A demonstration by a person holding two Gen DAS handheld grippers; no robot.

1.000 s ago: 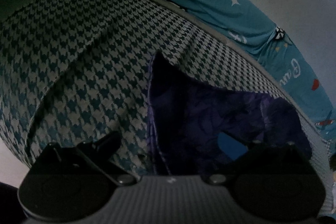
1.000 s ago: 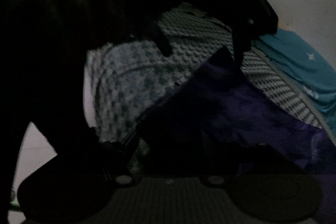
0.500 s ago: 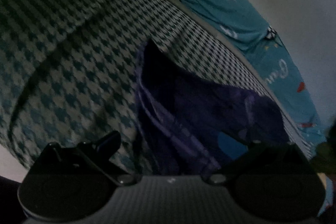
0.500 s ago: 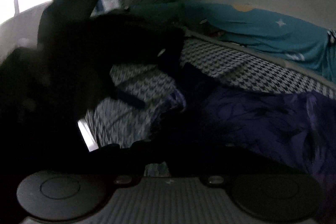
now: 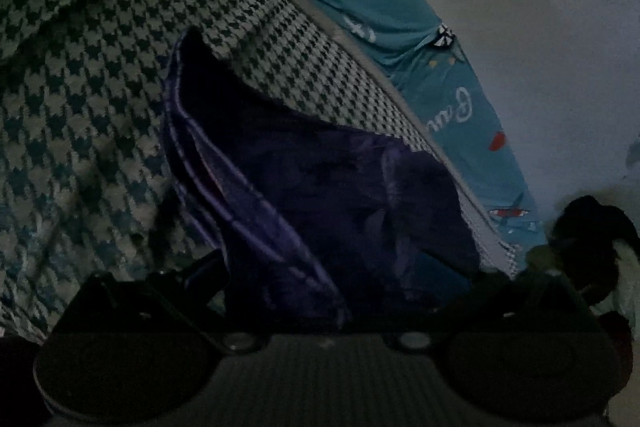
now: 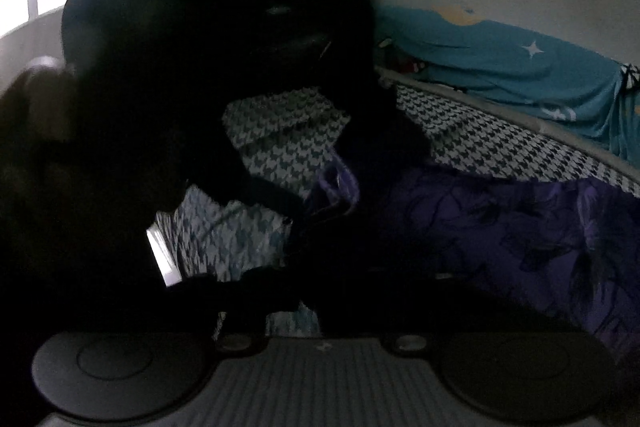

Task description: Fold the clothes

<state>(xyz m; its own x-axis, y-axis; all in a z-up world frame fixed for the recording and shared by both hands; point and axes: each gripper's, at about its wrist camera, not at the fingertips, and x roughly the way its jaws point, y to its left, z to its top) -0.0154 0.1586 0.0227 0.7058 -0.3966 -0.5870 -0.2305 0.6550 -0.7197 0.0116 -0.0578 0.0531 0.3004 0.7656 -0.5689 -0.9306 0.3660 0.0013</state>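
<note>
we find the purple garment (image 5: 328, 195) lying on the houndstooth bedspread (image 5: 100, 75), its banded edge drawn up toward the left gripper (image 5: 340, 291); that gripper sits low over this near edge, in our judgement so the hem can be taken for a fold. the light is poor and its jaw tips are lost against the dark cloth, so we cannot tell whether it is clenched or released

in the right wrist view the same garment (image 6: 500, 227) spreads to the right of the right gripper (image 6: 304, 291). its jaws are opening; cloth appears to lie between them, but we cannot confirm the pads press on it. a dark, blurred mass fills the left of that view; we cannot identify it

a teal printed sheet (image 5: 400, 11) runs along the wall behind the bed, apart from the work
</note>
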